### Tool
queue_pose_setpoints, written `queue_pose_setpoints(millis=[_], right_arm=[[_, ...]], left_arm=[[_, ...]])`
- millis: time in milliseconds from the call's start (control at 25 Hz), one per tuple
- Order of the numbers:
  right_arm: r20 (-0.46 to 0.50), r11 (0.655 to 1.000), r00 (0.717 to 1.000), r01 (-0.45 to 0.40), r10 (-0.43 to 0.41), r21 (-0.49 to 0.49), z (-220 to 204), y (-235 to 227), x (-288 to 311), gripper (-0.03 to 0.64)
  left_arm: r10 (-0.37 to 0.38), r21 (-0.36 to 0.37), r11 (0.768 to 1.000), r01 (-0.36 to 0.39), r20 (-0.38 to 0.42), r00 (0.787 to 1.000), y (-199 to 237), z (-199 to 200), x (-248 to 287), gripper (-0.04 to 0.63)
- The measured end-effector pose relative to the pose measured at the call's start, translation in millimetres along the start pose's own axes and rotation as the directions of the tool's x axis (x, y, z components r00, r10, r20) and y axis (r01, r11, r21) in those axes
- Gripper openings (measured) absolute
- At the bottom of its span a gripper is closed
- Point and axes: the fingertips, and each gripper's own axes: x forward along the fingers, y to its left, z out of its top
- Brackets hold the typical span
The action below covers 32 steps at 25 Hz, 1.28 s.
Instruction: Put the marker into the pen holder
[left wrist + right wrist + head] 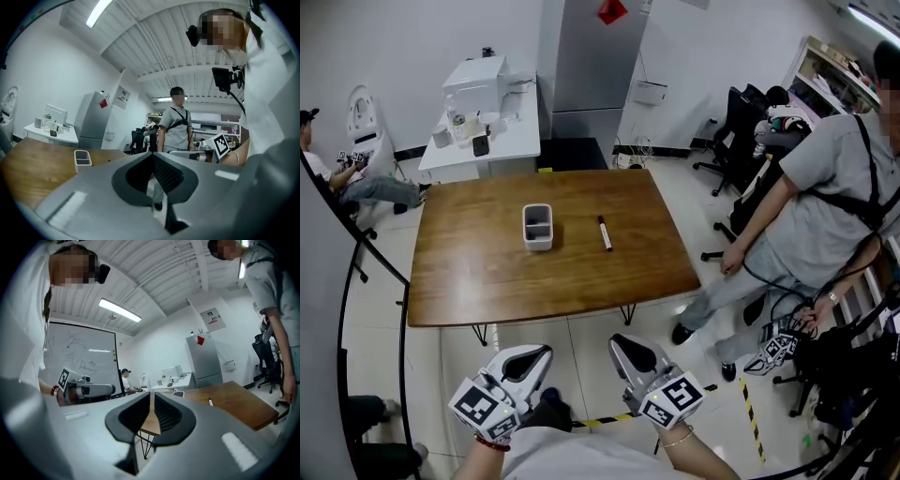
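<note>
Midway across the worktop (487, 272) lies the marker (605, 233), near the pen holder (537, 227), toward the right edge. Off the near edge, left gripper (534, 356) and right gripper (626, 347) hang with jaws closed on nothing.

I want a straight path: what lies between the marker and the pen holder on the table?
Nothing. In the head view only bare tabletop separates the marker from the pen holder.

I see a brown wood-grain table (487, 281) carrying a white pen holder (537, 227) and a black-and-white marker (605, 233). My left gripper (532, 358) and right gripper (630, 349) are pale grey with black pads, each bearing black-and-white square patterns.
</note>
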Motion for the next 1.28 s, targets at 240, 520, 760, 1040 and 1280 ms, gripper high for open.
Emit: queue_pose_setpoints(millis=[240, 520, 760, 1040, 1280], right_arm=[[0.018, 0.998, 0.998, 0.056, -0.056, 0.011, 27, -13, 69, 0.008], [0.025, 0.996, 0.996, 0.088, -0.088, 0.01, 38, -45, 87, 0.008], [0.04, 1.0, 0.999, 0.02, -0.021, 0.002, 39, -68, 118, 0.018], [-0.031, 1.0, 0.999, -0.008, 0.008, 0.019, 33, -138, 150, 0.077], [-0.206, 0.992, 0.972, 0.121, -0.112, 0.03, -26, -235, 173, 0.121]], left_arm=[[-0.02, 0.027, 0.999, 0.02, -0.007, 1.0, 72, 32, 19, -0.005], [0.006, -0.001, 1.0, -0.006, 0.027, 1.0, 105, 41, 28, -0.005], [0.076, -0.043, 0.996, -0.074, 0.045, 0.996, 138, 41, 36, -0.005], [0.201, -0.066, 0.978, -0.197, 0.054, 0.978, 174, 39, 61, -0.005], [0.288, -0.151, 0.948, -0.279, 0.043, 0.957, 183, 26, 76, -0.005]])
